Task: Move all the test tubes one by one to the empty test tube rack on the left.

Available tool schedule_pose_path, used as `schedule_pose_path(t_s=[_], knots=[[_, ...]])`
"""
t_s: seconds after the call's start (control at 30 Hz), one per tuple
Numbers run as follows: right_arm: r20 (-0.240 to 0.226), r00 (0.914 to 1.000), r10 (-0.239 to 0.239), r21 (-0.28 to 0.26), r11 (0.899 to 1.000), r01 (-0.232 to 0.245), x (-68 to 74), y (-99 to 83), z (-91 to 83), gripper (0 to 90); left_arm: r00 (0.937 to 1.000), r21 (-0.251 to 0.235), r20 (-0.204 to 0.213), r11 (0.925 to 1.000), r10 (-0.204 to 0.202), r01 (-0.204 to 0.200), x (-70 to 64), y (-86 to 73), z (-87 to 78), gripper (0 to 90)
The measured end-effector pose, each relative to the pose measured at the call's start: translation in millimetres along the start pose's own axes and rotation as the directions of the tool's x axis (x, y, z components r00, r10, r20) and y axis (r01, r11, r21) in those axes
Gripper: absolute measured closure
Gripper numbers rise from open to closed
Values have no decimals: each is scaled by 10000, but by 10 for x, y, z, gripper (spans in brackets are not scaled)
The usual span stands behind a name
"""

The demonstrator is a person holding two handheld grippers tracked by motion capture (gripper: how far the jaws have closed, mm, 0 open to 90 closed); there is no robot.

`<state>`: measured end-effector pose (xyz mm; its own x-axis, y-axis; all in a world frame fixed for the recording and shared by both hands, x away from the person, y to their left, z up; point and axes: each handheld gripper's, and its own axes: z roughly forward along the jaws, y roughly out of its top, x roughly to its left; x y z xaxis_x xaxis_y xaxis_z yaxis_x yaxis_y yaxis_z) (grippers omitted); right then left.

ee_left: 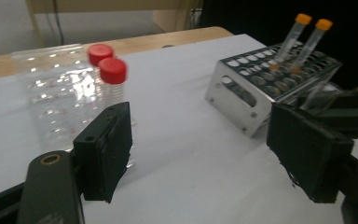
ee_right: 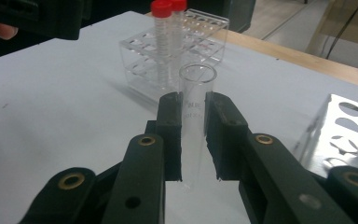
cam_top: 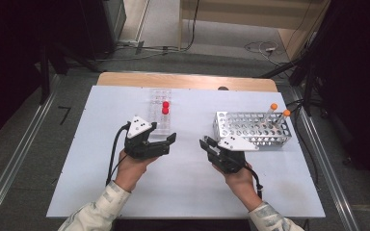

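- Clear uncapped tube is clamped upright in the right tongs, above the near middle of the worktop.
- Left tongs gape wide, holding nothing.
- Two red-capped tubes stand in the clear rack; two orange-capped tubes remain in the metal rack.
- Judgement: transfer partly done; the held tube is not yet racked.
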<state>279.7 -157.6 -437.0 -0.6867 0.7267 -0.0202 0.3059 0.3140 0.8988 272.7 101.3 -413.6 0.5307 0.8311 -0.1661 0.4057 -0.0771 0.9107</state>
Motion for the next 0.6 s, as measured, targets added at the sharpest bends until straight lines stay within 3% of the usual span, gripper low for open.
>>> schedule_pose_path(t_s=[0.13, 0.3, 0.6], knots=[[-229, 9996, -142, 92, 9999, 144, 110, -3, 75, 734, 9973, -54, 677, 9996, 276, -273, -155, 19, 6, 298], [-494, 9982, -326, 109, 9994, 332, 241, 2, 153, 735, 9880, 60, 1392, 9977, 667, -682, -295, 4, 50, 469], [-757, 9960, -476, 33, 9988, 480, 374, 23, 194, 734, 9838, 285, 1598, 9959, 807, -863, -336, -21, 105, 637]])
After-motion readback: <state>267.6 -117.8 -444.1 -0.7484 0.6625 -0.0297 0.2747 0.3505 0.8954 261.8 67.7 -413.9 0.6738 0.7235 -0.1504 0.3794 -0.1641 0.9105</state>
